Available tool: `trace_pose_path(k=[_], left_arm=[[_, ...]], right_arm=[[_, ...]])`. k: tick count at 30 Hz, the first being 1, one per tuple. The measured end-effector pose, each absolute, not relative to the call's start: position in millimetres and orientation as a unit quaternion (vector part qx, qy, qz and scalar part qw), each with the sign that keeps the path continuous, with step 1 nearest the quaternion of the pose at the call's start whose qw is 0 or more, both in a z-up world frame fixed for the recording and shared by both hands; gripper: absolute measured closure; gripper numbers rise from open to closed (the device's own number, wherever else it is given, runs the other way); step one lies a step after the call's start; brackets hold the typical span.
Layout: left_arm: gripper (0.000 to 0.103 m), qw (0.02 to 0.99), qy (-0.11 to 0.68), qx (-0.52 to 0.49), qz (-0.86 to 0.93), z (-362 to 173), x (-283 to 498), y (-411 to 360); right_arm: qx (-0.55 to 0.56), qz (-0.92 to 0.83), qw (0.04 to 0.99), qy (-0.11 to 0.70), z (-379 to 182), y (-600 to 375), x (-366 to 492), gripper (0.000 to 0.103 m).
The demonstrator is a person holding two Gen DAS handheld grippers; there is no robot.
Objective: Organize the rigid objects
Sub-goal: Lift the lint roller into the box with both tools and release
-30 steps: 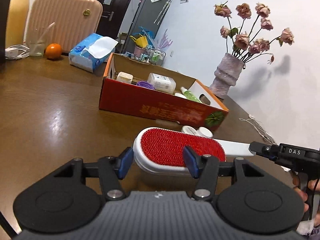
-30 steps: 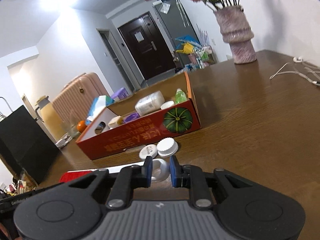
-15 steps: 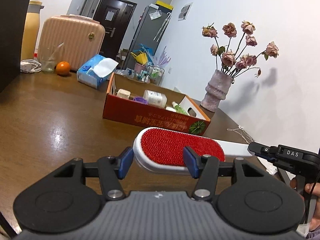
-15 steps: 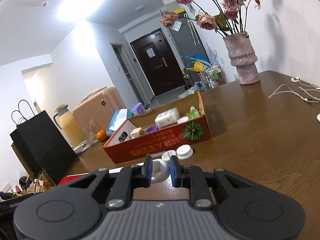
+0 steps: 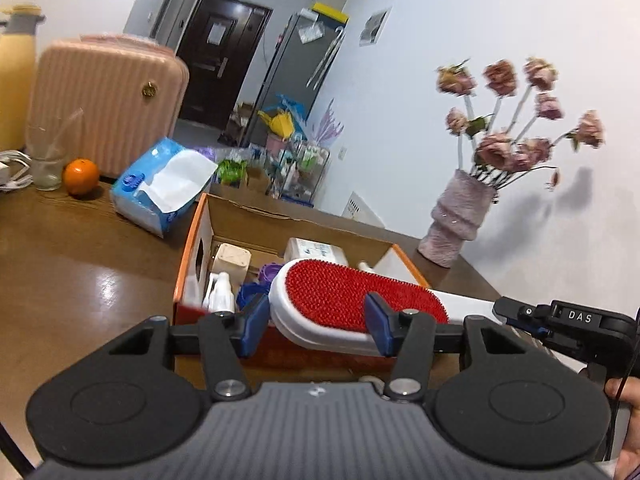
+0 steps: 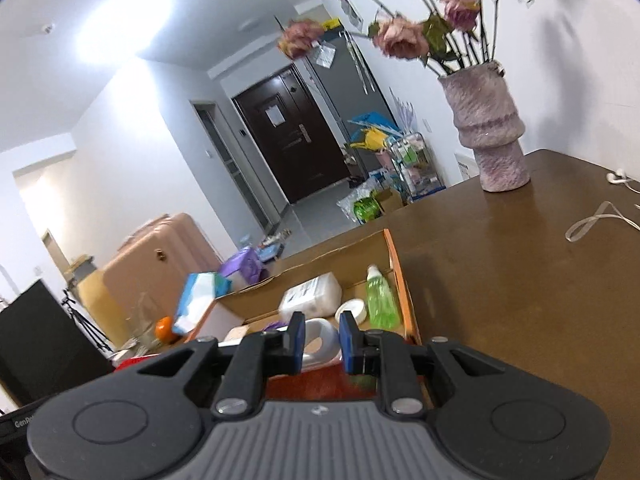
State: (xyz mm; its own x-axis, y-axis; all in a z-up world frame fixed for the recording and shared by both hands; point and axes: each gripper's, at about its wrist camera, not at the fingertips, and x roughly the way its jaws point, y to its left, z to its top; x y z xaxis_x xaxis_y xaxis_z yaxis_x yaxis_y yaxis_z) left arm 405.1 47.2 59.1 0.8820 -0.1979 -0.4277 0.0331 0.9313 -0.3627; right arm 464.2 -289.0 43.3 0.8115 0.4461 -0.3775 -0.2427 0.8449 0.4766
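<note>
Left wrist view. My left gripper has its fingers pinched on the two long sides of the lint brush, at the red bristle head. I take the head because it is the wide, heavy end; the white handle runs out to the right, where my right gripper takes it. The brush lies level, bristles up, and hangs over the near wall of the cardboard box, not yet inside it. The box stands toward the far right corner of the worktop, its open top facing up so items can be lowered in. A tissue pack lies just beyond the box's left end, and an orange sits at the far left edge.

Right wrist view. My right gripper has its fingers closed on the looped end of the brush handle. A hold at each end stops the long brush from tilting. Ahead, a green bottle lies along the box's right wall, with a white bottle left of it. I judge that the free floor nearer me is where the brush should go down. The vase stands well apart, near the worktop's far edge.
</note>
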Motion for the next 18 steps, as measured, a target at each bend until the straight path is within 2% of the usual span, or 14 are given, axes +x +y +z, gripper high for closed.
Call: trace_pose_path(k=[5, 10, 18], left_arm=[[0.051, 0.946, 0.271, -0.173, -0.049, 34.5, 459.3, 62.0], [0.051, 0.940, 0.297, -0.162, -0.052, 10.4, 476.3, 69.1], [0.051, 0.951, 0.291, -0.087, -0.062, 3.0, 483.0, 60.6]], right_arm=[[0.178, 0.201, 0.920, 0.286, 28.9, -269.1, 537.9, 0.085], [0.177, 0.216, 0.902, 0.330, 8.2, -259.4, 587.1, 0.085], [0.051, 0.209, 0.914, 0.345, -9.1, -224.2, 593.7, 0.087]])
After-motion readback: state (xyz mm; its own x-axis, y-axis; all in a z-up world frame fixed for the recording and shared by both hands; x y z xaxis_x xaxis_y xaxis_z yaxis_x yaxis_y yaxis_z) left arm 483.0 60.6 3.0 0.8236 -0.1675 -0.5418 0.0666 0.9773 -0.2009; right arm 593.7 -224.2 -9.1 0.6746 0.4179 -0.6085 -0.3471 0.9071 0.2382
